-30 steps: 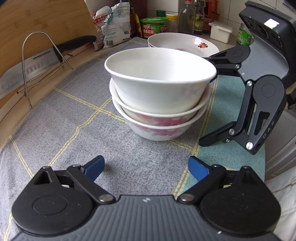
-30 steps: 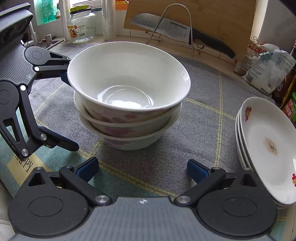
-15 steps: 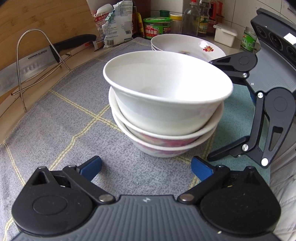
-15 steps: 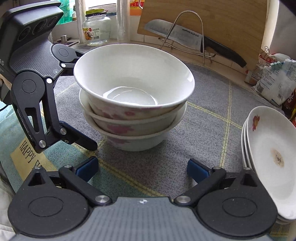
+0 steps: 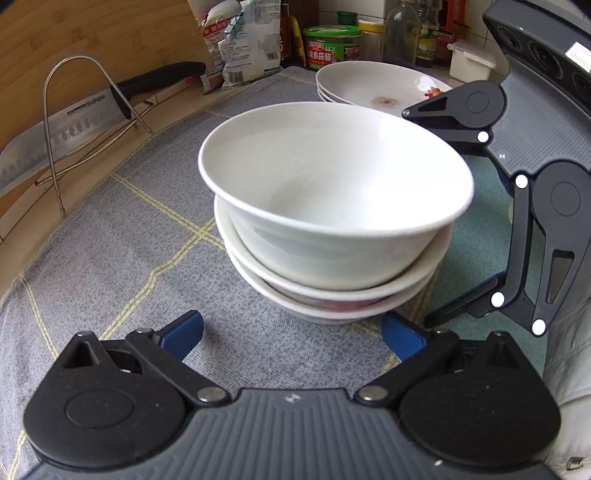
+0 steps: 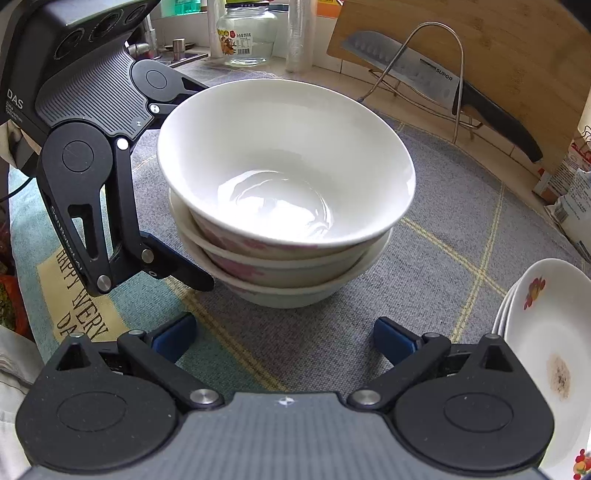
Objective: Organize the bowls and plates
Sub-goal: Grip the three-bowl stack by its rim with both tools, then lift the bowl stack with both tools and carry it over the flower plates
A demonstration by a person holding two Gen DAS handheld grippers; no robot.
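Observation:
Three white bowls with pink flowers stand nested in a stack (image 5: 332, 206) (image 6: 284, 177) on the grey checked cloth. My left gripper (image 5: 293, 332) points down at the stack's near base. Its jaws are wide and closing, and the blue pads touch nothing. In the right wrist view its black fingers (image 6: 173, 266) flank the left side of the stack. My right gripper (image 6: 286, 338) is open, the stack just beyond its tips. A stack of white plates (image 5: 376, 85) (image 6: 546, 332) lies to one side; the top plate has a brown stain.
A cleaver (image 5: 74, 125) rests in a wire rack (image 6: 439, 66) against a wooden board. Bags, jars and bottles (image 5: 332, 48) line the back behind the plates. A glass jar (image 6: 247, 33) stands by the far counter edge. A teal printed mat (image 6: 74, 314) lies under the cloth.
The bowl stack has grown larger and nearer in both views. The right gripper, seen from the left wrist, has rolled to a more upright stance beside the stack.

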